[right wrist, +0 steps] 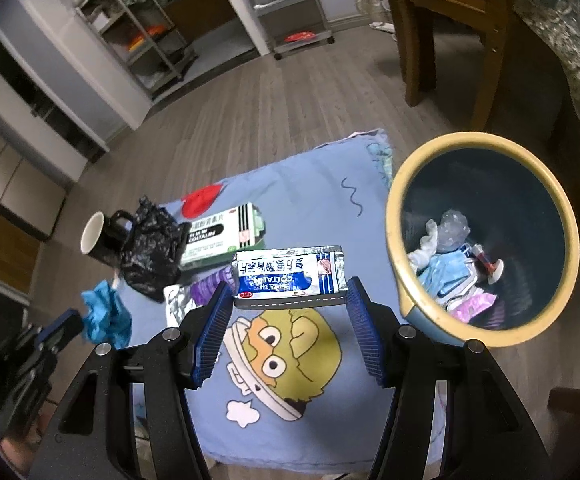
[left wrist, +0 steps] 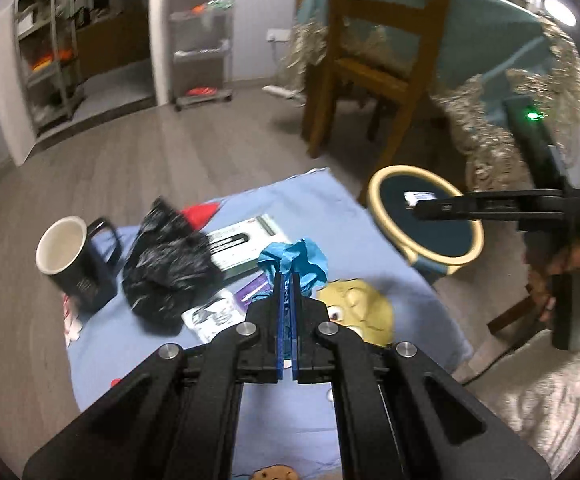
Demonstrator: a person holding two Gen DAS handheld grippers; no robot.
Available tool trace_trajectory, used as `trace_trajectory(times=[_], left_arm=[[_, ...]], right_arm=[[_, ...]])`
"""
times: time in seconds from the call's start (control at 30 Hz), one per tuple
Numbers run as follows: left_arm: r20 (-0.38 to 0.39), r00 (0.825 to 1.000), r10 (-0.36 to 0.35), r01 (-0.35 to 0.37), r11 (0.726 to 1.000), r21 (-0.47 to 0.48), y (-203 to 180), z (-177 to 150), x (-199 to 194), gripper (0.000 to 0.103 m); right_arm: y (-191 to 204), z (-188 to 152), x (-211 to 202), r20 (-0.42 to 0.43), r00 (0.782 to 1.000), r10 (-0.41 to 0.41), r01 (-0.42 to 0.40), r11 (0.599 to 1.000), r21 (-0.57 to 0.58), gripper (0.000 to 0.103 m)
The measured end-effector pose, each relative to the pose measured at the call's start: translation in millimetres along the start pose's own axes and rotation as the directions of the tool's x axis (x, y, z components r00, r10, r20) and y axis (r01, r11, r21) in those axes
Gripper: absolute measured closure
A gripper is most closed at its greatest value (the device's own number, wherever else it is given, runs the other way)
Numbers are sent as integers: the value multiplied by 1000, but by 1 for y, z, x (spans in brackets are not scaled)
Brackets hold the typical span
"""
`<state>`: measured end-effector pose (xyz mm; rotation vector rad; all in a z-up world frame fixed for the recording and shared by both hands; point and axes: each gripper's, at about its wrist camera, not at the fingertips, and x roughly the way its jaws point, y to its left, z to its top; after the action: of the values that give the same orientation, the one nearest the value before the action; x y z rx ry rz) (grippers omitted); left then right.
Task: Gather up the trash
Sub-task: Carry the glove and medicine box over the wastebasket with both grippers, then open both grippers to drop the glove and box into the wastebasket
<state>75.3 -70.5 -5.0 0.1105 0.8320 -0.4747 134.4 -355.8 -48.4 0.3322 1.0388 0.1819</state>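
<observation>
A crumpled blue paper (left wrist: 295, 261) is clamped between the closed fingers (left wrist: 280, 300) of the left gripper (left wrist: 289, 280) and is held clear above a blue cartoon-printed cloth (right wrist: 310, 200) spread on the wood floor (left wrist: 170, 160). A flat blue-and-white medicine packet (right wrist: 289, 282) is gripped by its 2 ends between the tips of the right gripper (right wrist: 288, 304), whose blue fingers (right wrist: 214, 332) are spread to the packet's width.

On the cloth behind the packet, a green-and-white medicine box (right wrist: 222, 242) is seen lying flat, with a crumpled black plastic bag (right wrist: 152, 252) touching its left end and a black mug (right wrist: 104, 238) with a white inside just beside the bag. A piece of silver foil (right wrist: 180, 304) and a purple wrapper (right wrist: 210, 290) lie near the right gripper's left finger.

At the cloth's right edge stands a blue bin (right wrist: 478, 240) with a cream rim, with a face mask, tissue and wrappers already inside. A wooden chair (left wrist: 374, 52) and a draped table (left wrist: 502, 44) are seen beyond it.
</observation>
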Motion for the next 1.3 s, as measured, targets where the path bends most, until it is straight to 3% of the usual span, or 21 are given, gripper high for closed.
trace_trajectory(times=[0.27,0.67,1.0,1.2,1.3], left_arm=[[8,999,-33,32,995,91,-34,9,5,102],[-91,993,-73,94,964,250,-104,36,67,102],[-156,978,-139,181,936,301,-161,59,121,102],[-160,977,-137,185,922,340,-187,74,156,102],[-137,981,-136,177,920,349,-196,83,168,102]], right_arm=[[-29,11,-10,45,999,-24,21,997,76,43],[-88,26,-11,55,984,-168,157,974,161,43],[-162,24,-6,17,974,-226,206,913,352,43],[-192,17,-9,28,976,-216,177,861,477,43],[-198,15,-17,76,978,-196,128,839,529,43]])
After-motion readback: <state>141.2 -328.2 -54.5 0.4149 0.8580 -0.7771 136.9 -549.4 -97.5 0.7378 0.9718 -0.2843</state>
